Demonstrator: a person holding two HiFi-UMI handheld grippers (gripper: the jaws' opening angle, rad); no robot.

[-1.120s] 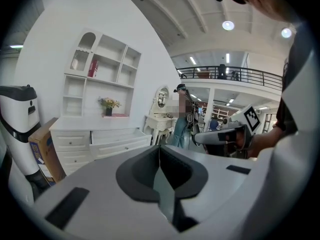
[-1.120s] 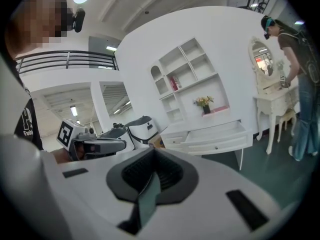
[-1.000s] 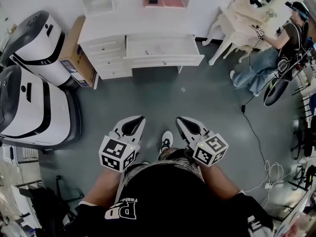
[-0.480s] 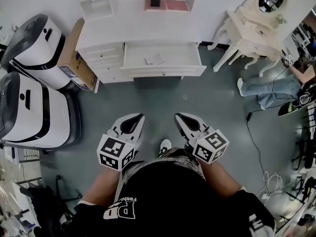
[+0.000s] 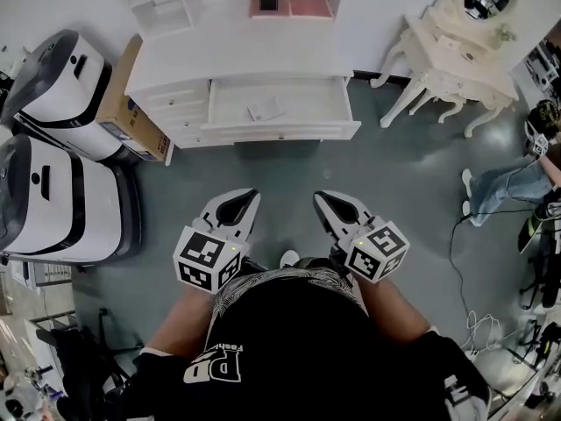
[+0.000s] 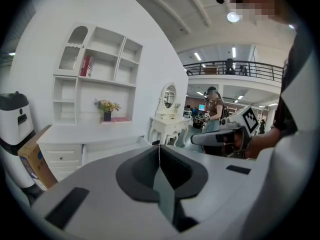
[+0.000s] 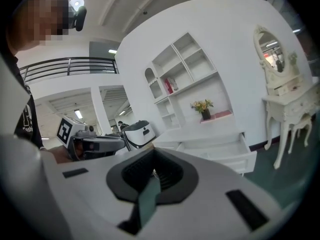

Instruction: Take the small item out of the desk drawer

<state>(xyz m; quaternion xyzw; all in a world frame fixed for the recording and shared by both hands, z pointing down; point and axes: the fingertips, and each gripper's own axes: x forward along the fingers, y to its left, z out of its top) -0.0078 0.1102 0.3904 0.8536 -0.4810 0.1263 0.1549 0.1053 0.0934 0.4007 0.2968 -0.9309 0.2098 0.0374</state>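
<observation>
We're at approach: left claw (image 5: 245, 202) and right claw (image 5: 326, 202) shut, empty. Next: reach drawer (image 5: 280, 132) upper centre, open over small item (image 5: 265, 110).

Left gripper (image 5: 249, 196) and right gripper (image 5: 322, 198) held low in front of the body, side by side and apart, tips pointing forward (angled slightly inward). Jaws pressed together on both. Bare forearms (image 5: 180, 318) bent at the elbows.

One left gripper (image 5: 252, 195) and one right gripper (image 5: 318, 195) are near. One desk (image 5: 237, 55) and one dressing table (image 5: 447, 42) stand far. Two machines (image 5: 61, 68) and one box (image 5: 123, 103) stand left.
</observation>
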